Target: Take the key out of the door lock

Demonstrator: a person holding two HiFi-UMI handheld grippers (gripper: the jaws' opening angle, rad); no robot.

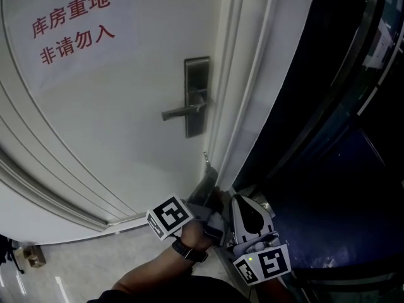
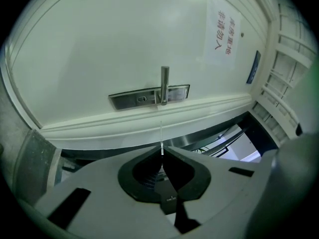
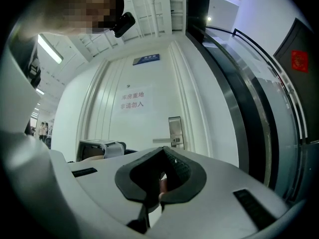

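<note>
On the white door a paper sign carries two lines of red writing, four characters each: 库房重地 over 非请勿入. One steel lock plate with one lever handle sits near the door's right edge.

Below the plate, the left gripper has its jaws pressed together on the key, which stands clear of the lock, well apart from the plate. The left gripper view shows this best: the key appears edge-on as a thin bright strip, nipped at the very tips of the left gripper, with the plate and handle far beyond.

Just to its right, the right gripper has its jaws closed tip to tip, with nothing pinched between them.

Two marker cubes show in the head view, one per gripper, along with a dark watch on the left wrist.

Only the gripper views show a small blue plate over the door, its writing too small to read. Only the right gripper view shows a red square on a dark panel at far right.
</note>
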